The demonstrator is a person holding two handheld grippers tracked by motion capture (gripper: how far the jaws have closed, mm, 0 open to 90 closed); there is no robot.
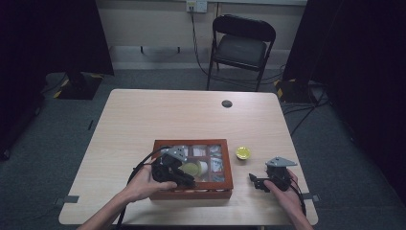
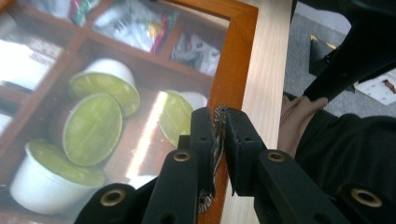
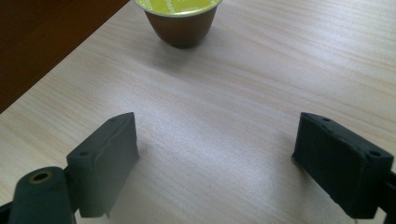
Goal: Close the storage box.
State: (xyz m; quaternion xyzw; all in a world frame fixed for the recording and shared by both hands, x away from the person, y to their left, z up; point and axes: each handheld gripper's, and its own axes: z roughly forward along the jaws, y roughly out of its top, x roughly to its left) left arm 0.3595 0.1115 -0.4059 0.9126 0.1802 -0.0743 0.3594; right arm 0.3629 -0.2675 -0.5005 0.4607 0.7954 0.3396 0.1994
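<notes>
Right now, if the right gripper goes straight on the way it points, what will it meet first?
Probably the yellow-lidded coffee capsule standing alone on the table. The right gripper is open with bare tabletop ahead; the capsule lies slightly left of centre, so one of the fingers might pass it.

My jaws are spread wide over bare light-wood desk (image 3: pixel 261 70), nothing between them. Just ahead sits a brown coffee capsule (image 3: pixel 181 21) with a yellow-green foil lid, and the wooden box (image 3: pixel 42 42) edge runs off left.
</notes>
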